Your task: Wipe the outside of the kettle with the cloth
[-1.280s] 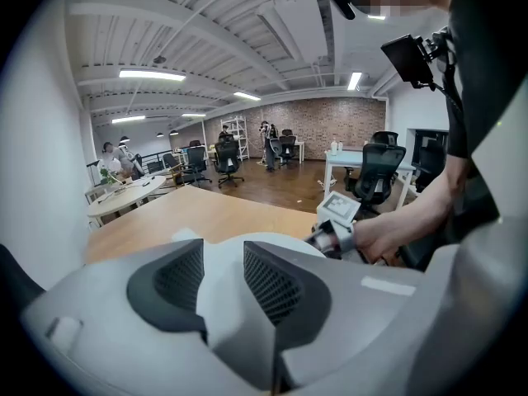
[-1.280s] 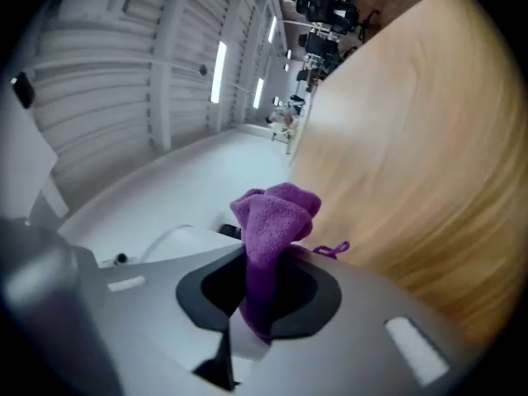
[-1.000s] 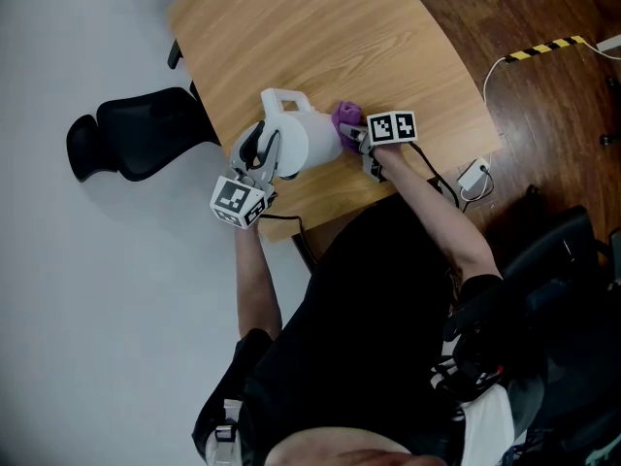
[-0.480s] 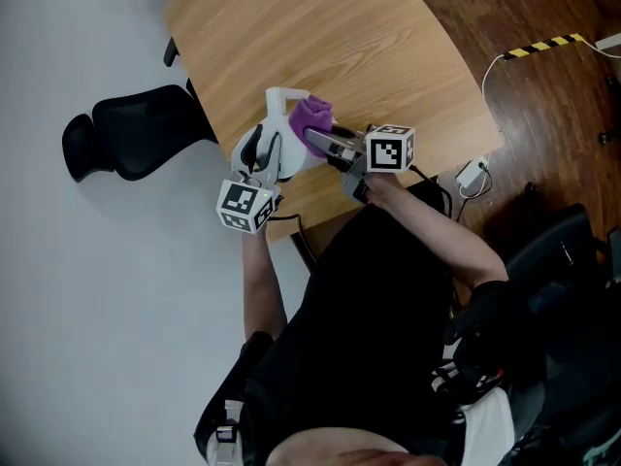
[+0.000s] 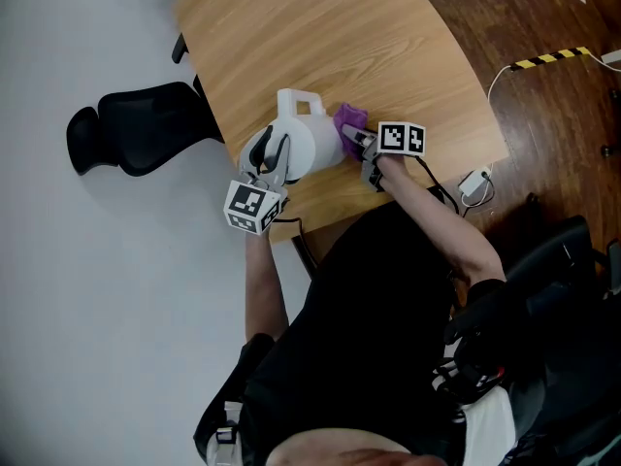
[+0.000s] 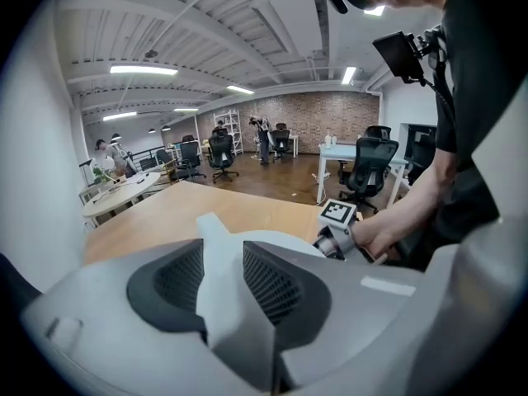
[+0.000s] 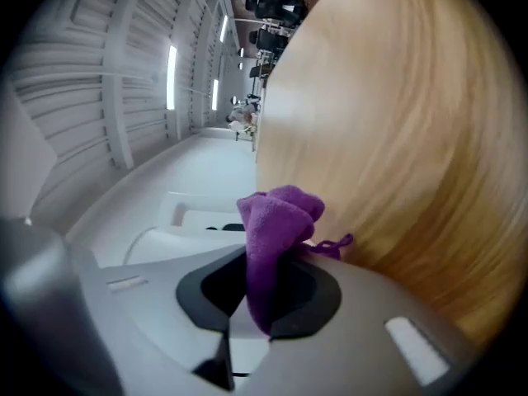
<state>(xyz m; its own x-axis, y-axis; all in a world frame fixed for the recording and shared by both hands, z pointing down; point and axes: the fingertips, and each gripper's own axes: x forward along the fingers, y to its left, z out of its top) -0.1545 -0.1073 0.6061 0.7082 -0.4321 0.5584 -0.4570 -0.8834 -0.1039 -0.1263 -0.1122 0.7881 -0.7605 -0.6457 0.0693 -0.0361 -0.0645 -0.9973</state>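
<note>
STEP wipe kettle wall | left gripper [image 5: 270, 155] clamped on a white part of kettle [image 5: 309, 142], at near edge of table [image 5: 369, 47] | right gripper [image 5: 355, 140] pinched on purple cloth [image 5: 349, 118], against kettle's right side | HOW: press cloth flat, sweep round the wall, brace kettle against tipping

Smooth plastic kettle [image 5: 309, 146], fuzzy cloth [image 5: 349, 119] (matt)

Head view looks steeply down; both close gripper views share the kettle [image 5: 309, 146]

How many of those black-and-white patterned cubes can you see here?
2. One cube is at the lower left of the kettle in the head view; the other is at its right, beside the purple cloth.
</note>
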